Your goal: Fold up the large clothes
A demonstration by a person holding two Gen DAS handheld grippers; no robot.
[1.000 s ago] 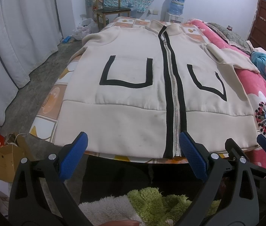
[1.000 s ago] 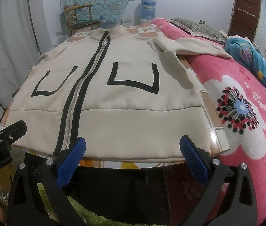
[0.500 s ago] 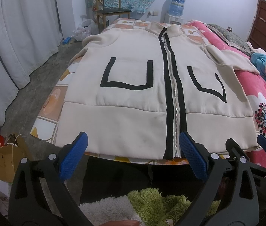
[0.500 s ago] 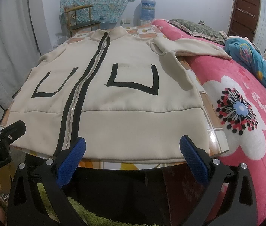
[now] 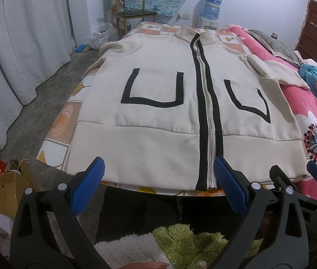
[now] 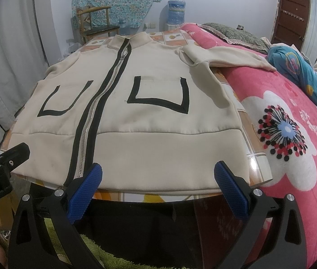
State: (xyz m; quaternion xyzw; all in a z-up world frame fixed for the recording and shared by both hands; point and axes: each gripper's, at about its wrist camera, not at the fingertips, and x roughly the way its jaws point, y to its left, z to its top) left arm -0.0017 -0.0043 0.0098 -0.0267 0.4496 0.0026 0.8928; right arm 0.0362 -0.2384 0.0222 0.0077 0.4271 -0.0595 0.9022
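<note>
A cream zip jacket [image 5: 158,112] with black trim and two black-outlined pockets lies flat, front up, on the table, collar far, hem near; it also shows in the right wrist view [image 6: 149,121]. Its right sleeve [image 6: 225,58] stretches out over the pink blanket. My left gripper [image 5: 158,186] is open and empty, just short of the hem left of the zip. My right gripper [image 6: 158,185] is open and empty, just short of the hem right of the zip. The right gripper's finger [image 5: 315,174] shows at the left view's right edge.
The jacket rests on a table with an orange tiled cover [image 5: 62,121]. A pink flowered blanket [image 6: 293,134] lies to the right. A chair [image 5: 133,15] and water dispenser [image 5: 212,6] stand at the far wall. Paper bags [image 5: 5,190] sit on the floor at left.
Both grippers have drifted slightly; the jacket sits a little nearer in both views. Nothing was taken hold of.
</note>
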